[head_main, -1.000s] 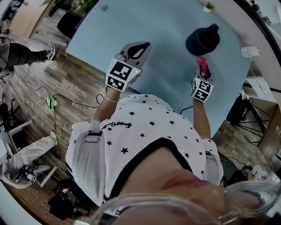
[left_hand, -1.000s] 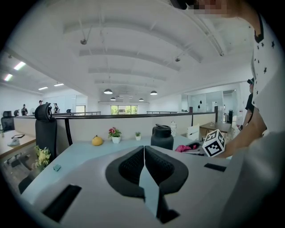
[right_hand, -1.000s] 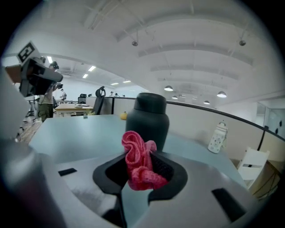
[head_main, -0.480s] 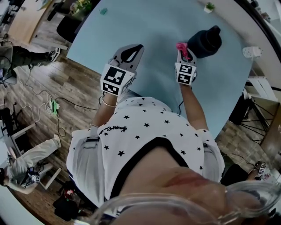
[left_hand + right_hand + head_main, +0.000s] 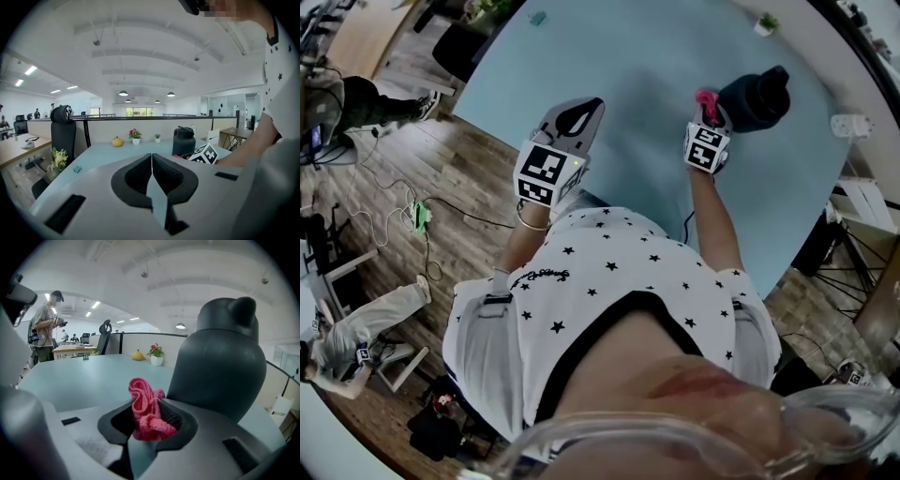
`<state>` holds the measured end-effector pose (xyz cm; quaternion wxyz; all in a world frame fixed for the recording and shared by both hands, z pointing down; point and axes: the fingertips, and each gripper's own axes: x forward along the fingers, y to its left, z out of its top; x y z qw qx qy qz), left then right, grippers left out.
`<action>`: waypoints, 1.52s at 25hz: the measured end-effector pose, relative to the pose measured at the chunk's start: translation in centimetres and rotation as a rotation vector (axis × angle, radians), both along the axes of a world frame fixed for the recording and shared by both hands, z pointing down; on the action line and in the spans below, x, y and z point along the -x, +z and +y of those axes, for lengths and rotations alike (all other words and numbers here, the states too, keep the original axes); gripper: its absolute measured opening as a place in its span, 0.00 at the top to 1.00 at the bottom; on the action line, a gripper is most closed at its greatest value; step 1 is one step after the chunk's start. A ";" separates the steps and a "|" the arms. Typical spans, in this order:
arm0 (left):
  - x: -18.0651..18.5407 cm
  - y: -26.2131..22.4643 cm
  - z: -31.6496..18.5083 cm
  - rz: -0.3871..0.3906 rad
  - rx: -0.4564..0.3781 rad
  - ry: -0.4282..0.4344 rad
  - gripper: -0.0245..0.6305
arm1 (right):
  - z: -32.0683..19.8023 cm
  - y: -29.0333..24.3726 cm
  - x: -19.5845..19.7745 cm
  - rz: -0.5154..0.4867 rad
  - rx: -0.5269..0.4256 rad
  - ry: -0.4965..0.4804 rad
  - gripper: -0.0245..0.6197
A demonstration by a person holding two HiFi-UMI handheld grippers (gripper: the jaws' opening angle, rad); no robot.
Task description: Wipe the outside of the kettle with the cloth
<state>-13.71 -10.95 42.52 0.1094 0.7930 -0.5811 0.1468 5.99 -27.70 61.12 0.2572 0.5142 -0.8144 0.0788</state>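
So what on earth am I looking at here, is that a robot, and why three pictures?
No robot: a person holds a left gripper and a right gripper, each with two fingers and a cube of square markers. The head view comes from a camera on the person's head, looking down; the other two come from cameras riding on each gripper. On the pale blue table stands a dark kettle. The right gripper's fingers are shut on a pink cloth, close beside the kettle. The left gripper's fingers are together with nothing between them, near the table's edge.
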 end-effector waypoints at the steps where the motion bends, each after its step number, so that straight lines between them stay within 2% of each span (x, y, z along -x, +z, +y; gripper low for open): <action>1: 0.0 0.0 0.0 -0.001 -0.001 0.001 0.92 | 0.1 -0.1 -0.1 0.003 -0.002 -0.002 0.81; 10: -1.8 -0.2 -0.3 -0.002 -0.009 0.052 0.92 | 1.6 -0.7 -1.7 -0.003 -0.011 0.007 0.81; 28: -6.2 -0.7 -1.0 0.002 -0.034 0.140 0.92 | 4.9 -0.9 -7.5 0.086 -0.034 -0.056 0.81; 32: -7.0 -0.8 -1.0 0.001 -0.038 0.140 0.92 | 4.7 -0.5 -10.1 0.112 -0.029 -0.037 0.81; 38: -7.1 -1.0 -0.5 -0.005 -0.039 0.132 0.92 | 3.7 -0.1 -13.7 0.114 -0.004 0.043 0.81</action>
